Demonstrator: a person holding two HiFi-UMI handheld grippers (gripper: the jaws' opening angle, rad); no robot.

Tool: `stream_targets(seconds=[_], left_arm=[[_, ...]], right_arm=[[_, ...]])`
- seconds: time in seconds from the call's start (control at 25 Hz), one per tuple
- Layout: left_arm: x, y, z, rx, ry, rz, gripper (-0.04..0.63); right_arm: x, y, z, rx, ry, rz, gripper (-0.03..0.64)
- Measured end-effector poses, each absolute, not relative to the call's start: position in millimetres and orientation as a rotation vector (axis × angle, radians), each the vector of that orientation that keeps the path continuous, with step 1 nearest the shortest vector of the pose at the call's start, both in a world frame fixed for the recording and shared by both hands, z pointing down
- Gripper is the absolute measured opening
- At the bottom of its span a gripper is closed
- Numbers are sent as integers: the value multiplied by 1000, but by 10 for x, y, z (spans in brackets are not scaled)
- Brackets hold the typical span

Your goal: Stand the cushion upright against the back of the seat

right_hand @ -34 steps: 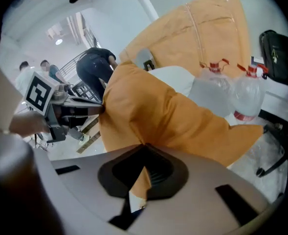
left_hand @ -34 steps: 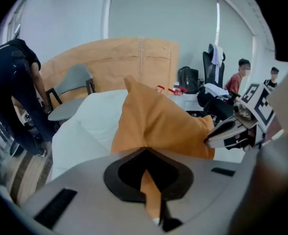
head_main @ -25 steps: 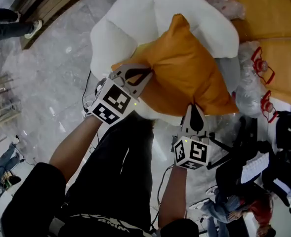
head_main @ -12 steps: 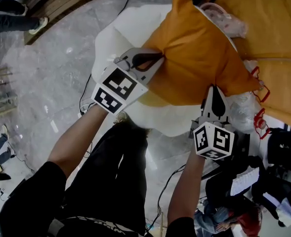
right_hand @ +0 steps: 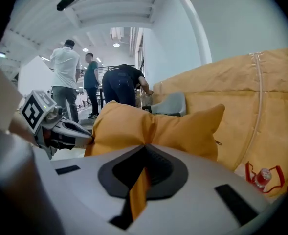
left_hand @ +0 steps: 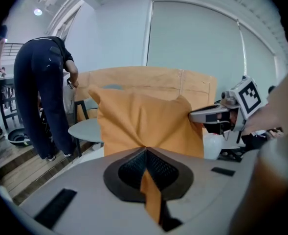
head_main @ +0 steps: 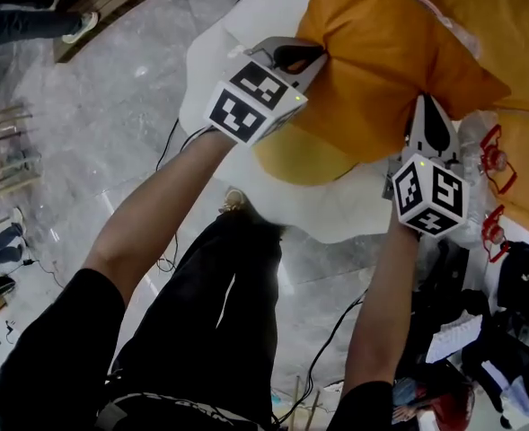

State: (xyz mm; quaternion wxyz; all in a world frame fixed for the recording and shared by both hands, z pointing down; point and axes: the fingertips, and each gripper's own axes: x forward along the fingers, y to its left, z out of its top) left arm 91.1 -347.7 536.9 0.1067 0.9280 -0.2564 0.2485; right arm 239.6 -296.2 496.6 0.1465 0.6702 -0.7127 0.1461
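Pinching its near edge at two spots, we held the orange cushion (head_main: 381, 61) over the white seat (head_main: 327, 209), off that seat's pad. The cushion was a square, soft-stuffed pillow of smooth woven cloth, plump in the middle and drawn into pointed corners. Radiating creases ran from each pinch.

The left gripper (head_main: 313, 57) had its dark ribbed pads closed tight on a fold of the cloth, which bulged out between them. The right gripper (head_main: 423, 106) was clamped on another fold of the same edge, further towards the seat's right side. Each gripper was smooth grey plastic with a marker cube behind it.

The seat was rounded and puffy, with a matt white cover. From the gripper views the cushion rose from the jaws with its broad face turned towards us and two corners uppermost. Its gripped edge ran crosswise over the seat, from one gripper to the other. One corner jutted past the seat's right side. Whether it touched the seat's back, we could not tell. Beyond the seat lay a slack orange fabric bulk (right_hand: 251, 97) with a stitched seam. Around the seat was glossy veined grey marble floor (head_main: 93, 133).
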Motion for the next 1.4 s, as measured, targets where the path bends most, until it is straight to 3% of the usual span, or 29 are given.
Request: stream_targets(seconds=[1.12, 1.4], left_arm=[[714, -3395, 5789, 2567, -775, 731, 12], [680, -3393, 5736, 2591, -827, 721, 68]], right_arm=[[2113, -2720, 5309, 1942, -2036, 445, 26], [2093, -2692, 5221, 1956, -2009, 377, 77]])
